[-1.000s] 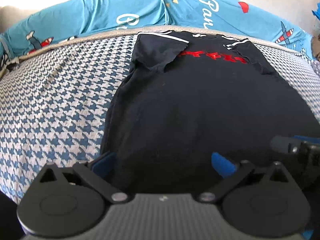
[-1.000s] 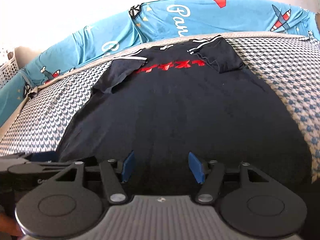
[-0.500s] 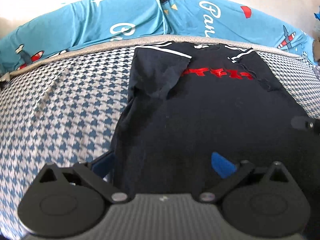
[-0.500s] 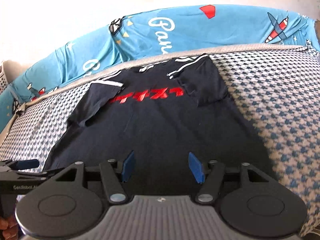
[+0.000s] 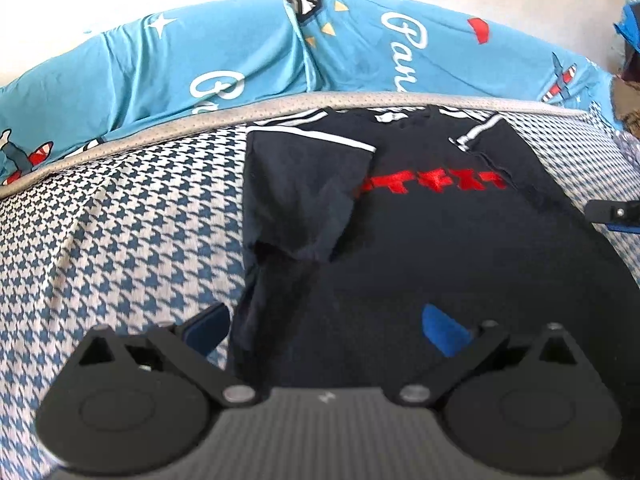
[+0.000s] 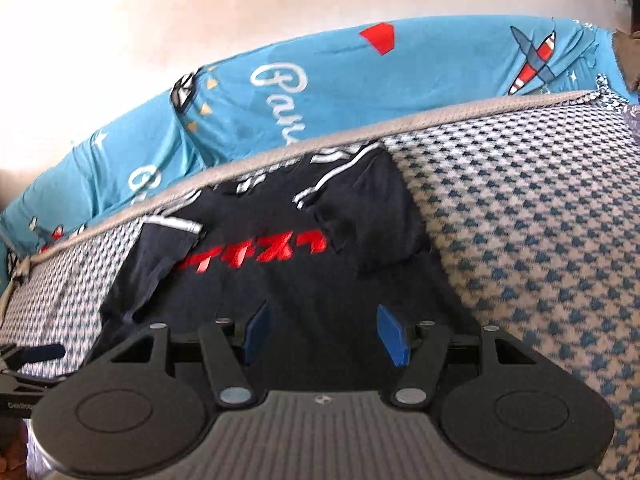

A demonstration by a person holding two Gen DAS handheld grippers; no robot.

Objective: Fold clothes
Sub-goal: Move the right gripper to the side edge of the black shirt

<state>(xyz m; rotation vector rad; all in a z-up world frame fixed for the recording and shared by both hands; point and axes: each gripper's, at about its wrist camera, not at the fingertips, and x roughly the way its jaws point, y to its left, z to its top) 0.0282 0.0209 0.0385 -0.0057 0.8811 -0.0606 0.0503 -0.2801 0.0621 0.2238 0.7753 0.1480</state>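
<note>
The dark T-shirt (image 5: 440, 248) lies flat on the checked bed cover (image 5: 120, 216), its collar towards the blue printed sheet (image 5: 240, 64) along the far edge and both sleeves folded in over the chest. Its near hem is hidden in both views under the gripper bodies, so I cannot tell how the bottom edge lies.

The left gripper (image 5: 326, 326) hangs over the shirt's left side with its fingers wide apart, one blue pad off the cloth above the bed cover, the other above the shirt; nothing sits between them that they press on. The right gripper (image 6: 326, 336) has its fingers apart too, over the lower middle of the shirt, gripping nothing.

The red lettering (image 6: 256, 256) is partly covered by the sleeves and too blurred to read. Only the right view shows the bare bed cover right of the shirt; only the left view shows the cover's broad stretch left of it. Each view catches just a sliver of the other gripper at its edge.
</note>
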